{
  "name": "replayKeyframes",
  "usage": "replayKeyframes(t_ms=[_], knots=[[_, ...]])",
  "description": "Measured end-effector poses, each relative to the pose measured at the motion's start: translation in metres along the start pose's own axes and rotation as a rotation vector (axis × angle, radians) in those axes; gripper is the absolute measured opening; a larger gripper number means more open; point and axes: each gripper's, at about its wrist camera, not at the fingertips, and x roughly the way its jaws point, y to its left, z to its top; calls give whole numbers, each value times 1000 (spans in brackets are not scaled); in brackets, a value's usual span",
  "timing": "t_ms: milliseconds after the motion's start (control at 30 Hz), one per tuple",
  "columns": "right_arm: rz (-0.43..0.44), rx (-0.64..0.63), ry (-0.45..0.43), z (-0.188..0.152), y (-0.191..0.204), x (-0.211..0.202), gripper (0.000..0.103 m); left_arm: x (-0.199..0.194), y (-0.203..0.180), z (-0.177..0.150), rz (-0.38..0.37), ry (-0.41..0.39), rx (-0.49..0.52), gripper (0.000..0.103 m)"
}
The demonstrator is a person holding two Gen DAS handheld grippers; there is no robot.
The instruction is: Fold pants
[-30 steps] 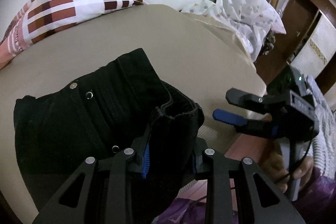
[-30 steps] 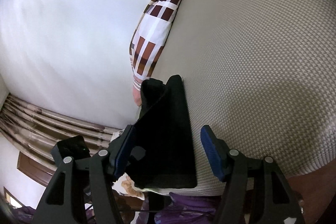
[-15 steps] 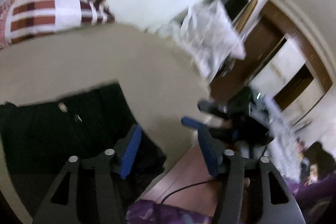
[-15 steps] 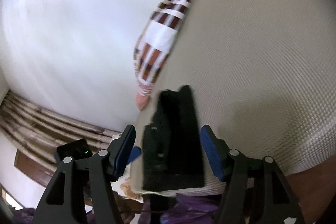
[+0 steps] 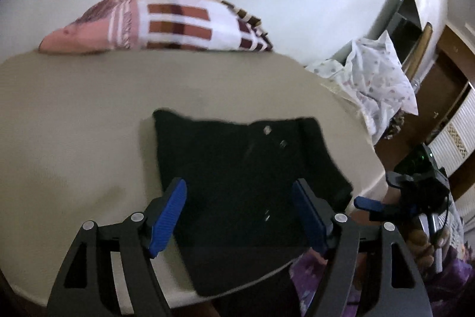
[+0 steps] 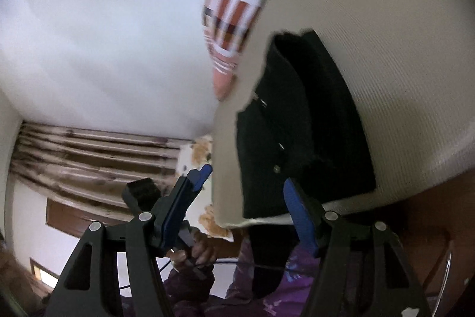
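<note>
pants (image 5: 243, 168) black, folded flat on beige surface (image 5: 74, 124), seemingly compact.

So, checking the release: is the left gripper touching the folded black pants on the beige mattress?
Apart. The left wrist view shows the left gripper, jaws just opened, blue pads clear above the flat-lying pants.

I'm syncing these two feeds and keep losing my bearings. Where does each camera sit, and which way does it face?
Left wrist: on the left gripper, angled down over the black pants on the beige bed; right gripper and holding hand at right.
Right wrist: on the right gripper, rolled sideways, facing bed edge and wall; left gripper's hand below.
Shared: pants, plaid pillow.
</note>
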Motion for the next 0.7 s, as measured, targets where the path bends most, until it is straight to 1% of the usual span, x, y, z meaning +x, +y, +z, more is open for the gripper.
replayKeyframes(t_ms=[67,167,267,367,500,533,567,600,633,667,700], knots=[[-107,-13,-25,1,-2,3,63,0,7,-7,-2,4,-8,74],[-102,6,-49,1,-5,0,63,-3,9,-13,-9,-4,-9,74],[-135,-8,-87,3,-2,0,63,-5,10,-15,-19,-15,-3,74],[-131,3,-85,2,-2,8,64,-3,10,-16,-19,-6,-12,74],[-165,-60,-74,-2,8,21,64,1,16,-18,-34,19,-49,74],[-185,-78,-81,-2,10,23,64,2,18,-19,-37,24,-60,74],[-207,-88,-86,-1,10,24,60,3,20,-19,-42,28,-70,74],[-230,-91,-88,0,8,24,54,3,21,-19,-46,29,-79,74],[-262,-69,-85,4,1,26,29,3,21,-19,-46,28,-83,74],[-283,-37,-81,6,-7,26,15,2,22,-19,-45,25,-87,74],[-270,-3,-83,6,-14,24,15,2,22,-18,-41,23,-87,74]])
